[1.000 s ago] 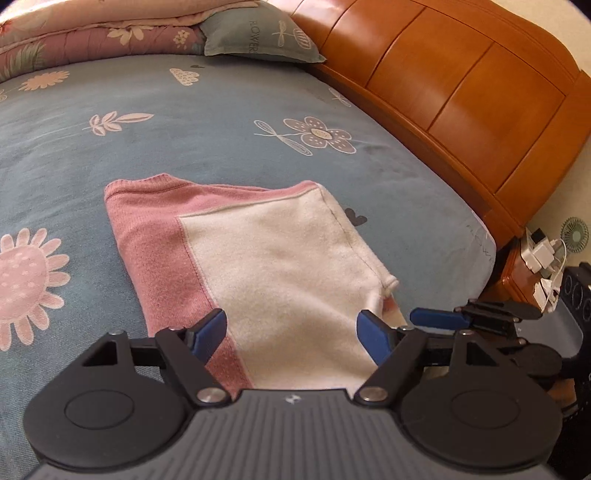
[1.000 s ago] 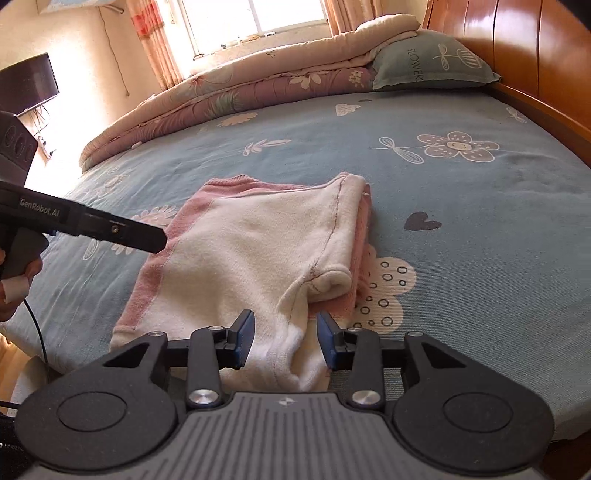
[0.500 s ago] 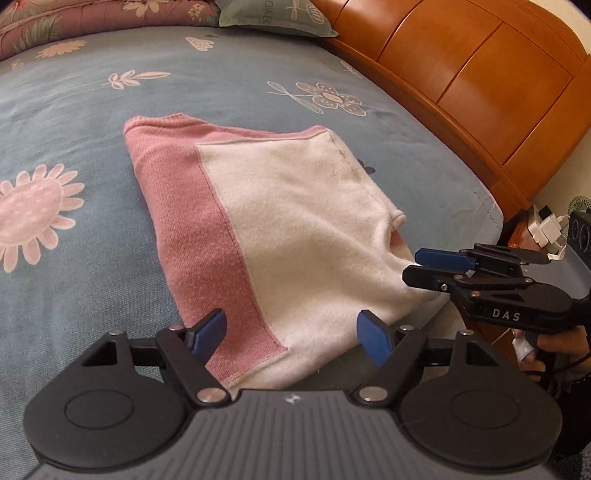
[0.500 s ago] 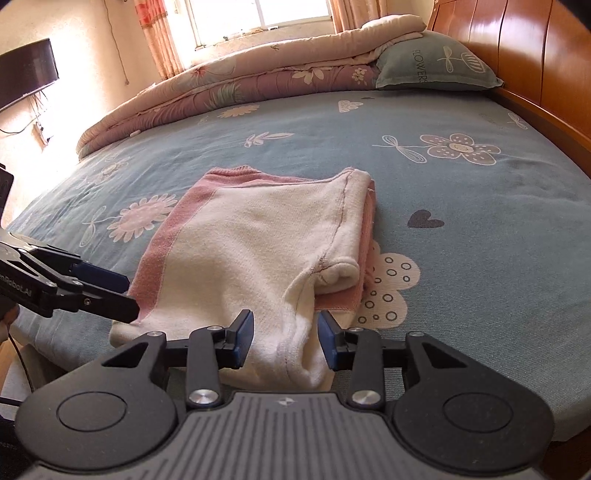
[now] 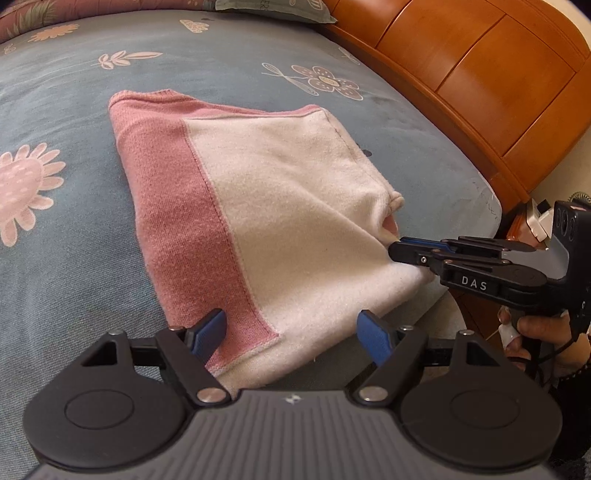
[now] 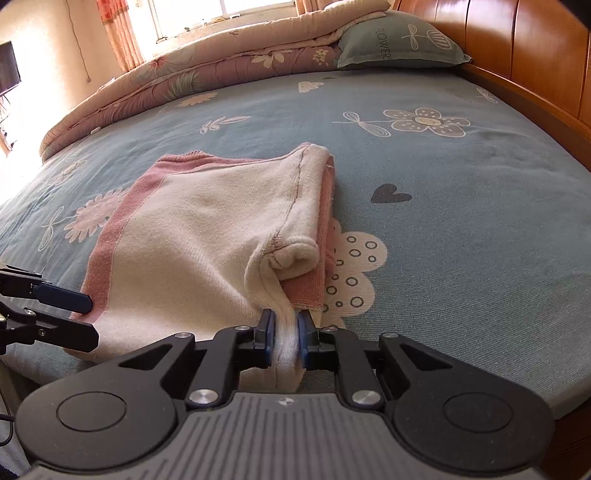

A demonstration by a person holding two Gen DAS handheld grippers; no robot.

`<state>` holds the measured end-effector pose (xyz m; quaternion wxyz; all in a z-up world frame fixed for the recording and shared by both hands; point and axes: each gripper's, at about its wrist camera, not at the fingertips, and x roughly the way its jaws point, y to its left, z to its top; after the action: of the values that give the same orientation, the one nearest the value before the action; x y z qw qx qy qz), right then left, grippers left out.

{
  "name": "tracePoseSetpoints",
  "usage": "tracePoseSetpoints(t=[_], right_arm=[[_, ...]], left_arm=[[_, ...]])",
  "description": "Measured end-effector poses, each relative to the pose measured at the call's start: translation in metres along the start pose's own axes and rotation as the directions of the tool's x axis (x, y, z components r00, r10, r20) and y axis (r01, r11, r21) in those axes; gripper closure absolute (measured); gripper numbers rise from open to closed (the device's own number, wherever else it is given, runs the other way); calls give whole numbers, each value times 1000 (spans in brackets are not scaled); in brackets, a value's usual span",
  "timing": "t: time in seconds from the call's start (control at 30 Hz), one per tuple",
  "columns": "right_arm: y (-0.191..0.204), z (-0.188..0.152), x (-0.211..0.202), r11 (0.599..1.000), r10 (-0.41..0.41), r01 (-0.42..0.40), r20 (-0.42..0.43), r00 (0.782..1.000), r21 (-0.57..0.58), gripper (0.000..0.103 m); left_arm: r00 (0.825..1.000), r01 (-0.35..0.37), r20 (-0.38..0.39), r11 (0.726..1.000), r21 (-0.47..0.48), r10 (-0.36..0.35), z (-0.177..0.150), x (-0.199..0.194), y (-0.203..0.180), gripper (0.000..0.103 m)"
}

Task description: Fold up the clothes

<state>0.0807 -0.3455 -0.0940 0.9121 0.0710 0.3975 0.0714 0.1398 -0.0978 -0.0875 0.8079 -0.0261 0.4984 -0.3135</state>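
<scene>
— So, where does the garment [image 6: 207, 236] sit against the claws?

— Nearest, the right gripper [image 6: 285, 338] has just been closing; its blue pads now pinch a bunched white corner at the bed's near edge; the left gripper [image 5: 291, 332] hangs with its jaws wide apart over the near hem, pads not pressing on the cloth.

— And the hands?

— Both tools tilt downward; a hand [image 5: 535, 332] grips the right tool's handle at the bedside.

— Beyond that?

— The pink-and-white folded garment lies flat on the blue flowered sheet [image 6: 461, 229]; further off, a rolled quilt [image 6: 207, 70], a pillow [image 6: 399, 44], a wooden headboard [image 5: 480, 70]; a bright window [image 6: 221, 14] behind.
</scene>
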Motion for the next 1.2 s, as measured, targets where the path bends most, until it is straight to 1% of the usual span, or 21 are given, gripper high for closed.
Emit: tracePoseSetpoints(t=[0.07,0.1,0.23,0.3,0.43,0.53,0.6,0.63,0.73,0.83,0.9,1.03,1.1,1.2], right_arm=[[-2,1,-5,1000,1,-1,-2,1000,8,73],[-2,2,-9,1000,2,-2,4,1000,10,72],[10,20,-29,999,-4,8,92,996,-42,72],[19,29,-24,997,10,-2,102,995,-73,72],[34,33,0,989,-35,42,56,998,-141,71],[29,29,6,990,-65,67,17,998,-124,70],[25,27,2,991,-72,73,17,997,-110,69],[24,27,0,992,-75,76,17,997,-102,67],[21,28,-7,992,-79,82,29,996,-92,63],[21,30,-6,992,-80,82,26,996,-92,63],[21,30,-6,992,-79,81,25,997,-92,63],[20,31,-8,993,-77,79,28,997,-86,63],[17,31,-8,994,-76,78,27,997,-78,61],[13,32,-8,995,-72,74,24,997,-62,59]], left_arm=[[1000,8,3,1000,-4,-8,-1,-2,2,26],[1000,11,6,1000,-7,-11,0,-4,3,26],[1000,-1,25,1000,-6,1,4,-11,5,25],[999,-9,33,1000,-3,9,6,-13,5,25],[999,-36,37,999,0,36,6,-19,7,24],[998,-51,39,999,-13,51,4,-24,13,24],[998,-48,44,999,-25,49,4,-27,19,24],[998,-47,46,999,-27,48,5,-28,21,24],[997,-53,60,999,-9,53,18,-29,22,24],[994,-50,99,998,23,47,38,-27,16,24],[993,-35,117,999,37,30,50,-22,12,24],[994,-7,106,999,44,2,65,1,6,22],[997,-15,73,999,37,12,63,16,9,21],[997,-6,74,999,36,4,60,18,8,18]])
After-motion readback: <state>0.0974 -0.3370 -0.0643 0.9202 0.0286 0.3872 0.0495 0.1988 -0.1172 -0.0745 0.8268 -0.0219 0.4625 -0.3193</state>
